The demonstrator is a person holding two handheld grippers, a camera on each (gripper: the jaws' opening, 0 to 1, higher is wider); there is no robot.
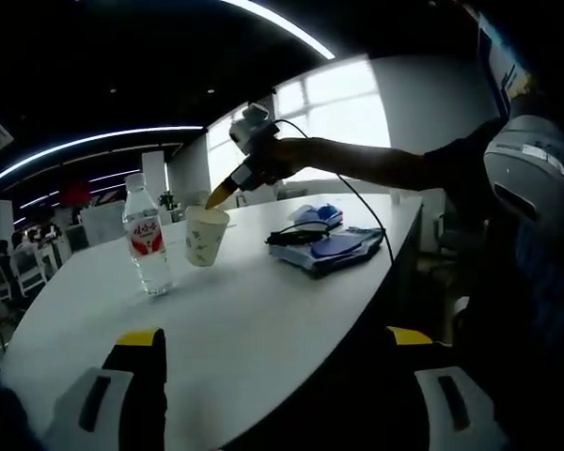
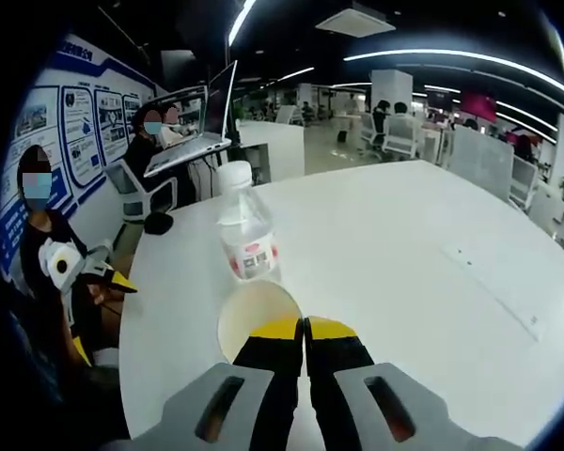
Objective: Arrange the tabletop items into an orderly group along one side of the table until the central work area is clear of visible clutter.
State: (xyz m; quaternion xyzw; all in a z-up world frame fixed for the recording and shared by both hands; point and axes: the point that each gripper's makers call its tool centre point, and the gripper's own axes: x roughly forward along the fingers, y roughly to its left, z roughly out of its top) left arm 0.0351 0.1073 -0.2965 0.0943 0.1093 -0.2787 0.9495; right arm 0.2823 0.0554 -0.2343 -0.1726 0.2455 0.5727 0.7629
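A white paper cup (image 1: 205, 236) with a faint green print stands on the white table (image 1: 263, 310), beside a clear water bottle (image 1: 148, 241) with a red label. My right gripper (image 1: 222, 194) comes down from above in a person's hand, its yellow tips at the cup's rim. In the right gripper view, the right gripper (image 2: 304, 326) is shut with the cup (image 2: 249, 315) wall pinched between its jaws, and the bottle (image 2: 247, 235) stands just beyond. My left gripper (image 1: 277, 343) hangs open over the table's near edge, holding nothing.
A blue pouch and notebook with a black cable (image 1: 324, 246) lie to the right of the cup. A laptop (image 2: 193, 132) sits on a desk past the table's end. The left gripper (image 2: 80, 268) shows at the table's left edge. Chairs and desks stand farther back.
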